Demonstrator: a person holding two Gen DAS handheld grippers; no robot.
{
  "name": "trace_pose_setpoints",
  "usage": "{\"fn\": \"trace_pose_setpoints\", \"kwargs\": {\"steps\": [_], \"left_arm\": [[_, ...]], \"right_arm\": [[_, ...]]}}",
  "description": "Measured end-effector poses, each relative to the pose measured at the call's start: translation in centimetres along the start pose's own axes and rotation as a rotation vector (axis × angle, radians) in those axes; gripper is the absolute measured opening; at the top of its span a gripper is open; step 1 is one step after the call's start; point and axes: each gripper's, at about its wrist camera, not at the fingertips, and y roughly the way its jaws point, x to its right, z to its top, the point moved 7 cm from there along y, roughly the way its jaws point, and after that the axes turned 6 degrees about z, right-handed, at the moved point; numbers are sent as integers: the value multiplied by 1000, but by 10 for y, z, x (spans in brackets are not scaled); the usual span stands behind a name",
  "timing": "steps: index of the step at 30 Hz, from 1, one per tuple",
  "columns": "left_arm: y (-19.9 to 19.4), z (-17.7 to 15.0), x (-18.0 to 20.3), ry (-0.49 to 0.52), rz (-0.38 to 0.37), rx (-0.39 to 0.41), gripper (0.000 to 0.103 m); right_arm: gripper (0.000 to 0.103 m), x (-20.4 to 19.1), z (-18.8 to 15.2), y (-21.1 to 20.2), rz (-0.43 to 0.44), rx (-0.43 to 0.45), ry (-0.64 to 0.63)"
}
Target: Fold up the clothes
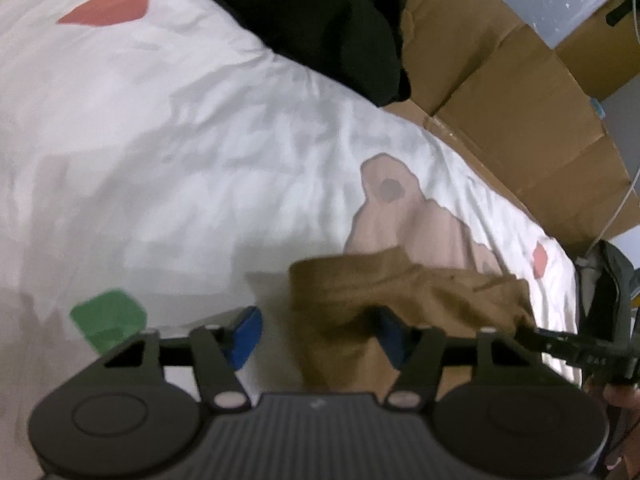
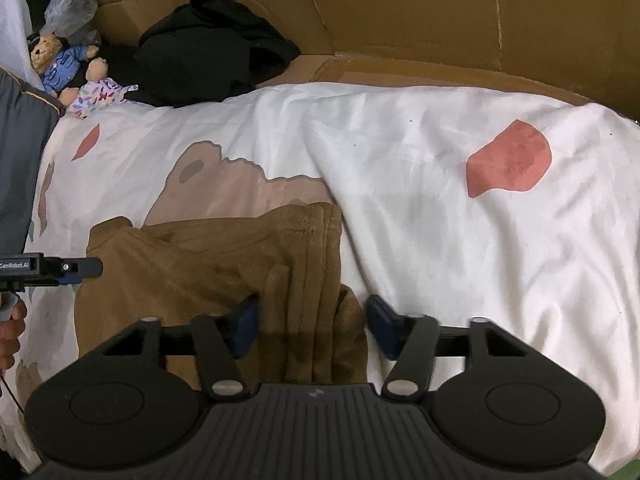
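A brown fleece garment (image 2: 224, 264) lies partly folded on a white bedsheet (image 2: 420, 216) with coloured prints. It also shows in the left wrist view (image 1: 400, 296), bunched low and to the right. My right gripper (image 2: 312, 320) is open, its blue pads either side of the garment's near folded edge. My left gripper (image 1: 316, 332) is open too, with the garment's corner lying between the jaws, near the right pad. The left gripper shows from the side in the right wrist view (image 2: 86, 267), at the garment's left edge.
A black garment (image 2: 208, 48) lies heaped at the bed's far side against cardboard panels (image 2: 440, 20). Two stuffed toys (image 2: 68, 68) sit at the far left corner. A dark jacket (image 1: 608, 288) hangs at the right edge of the left wrist view.
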Motion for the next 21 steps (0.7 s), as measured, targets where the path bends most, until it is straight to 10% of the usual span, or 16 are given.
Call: {"fn": "trace_pose_setpoints", "kwargs": {"steps": [5,9,21], "left_arm": [[3,14,2,33,0,20,42],[-8,16,-3,15,13,45,66],[-13,-27,-16,-45,-55,-21,68]], "right_arm": [[38,4,1,-1,23,7,16],[44,9,3,-8,45,22,64],[59,9,-7,-15,42,14,32]]}}
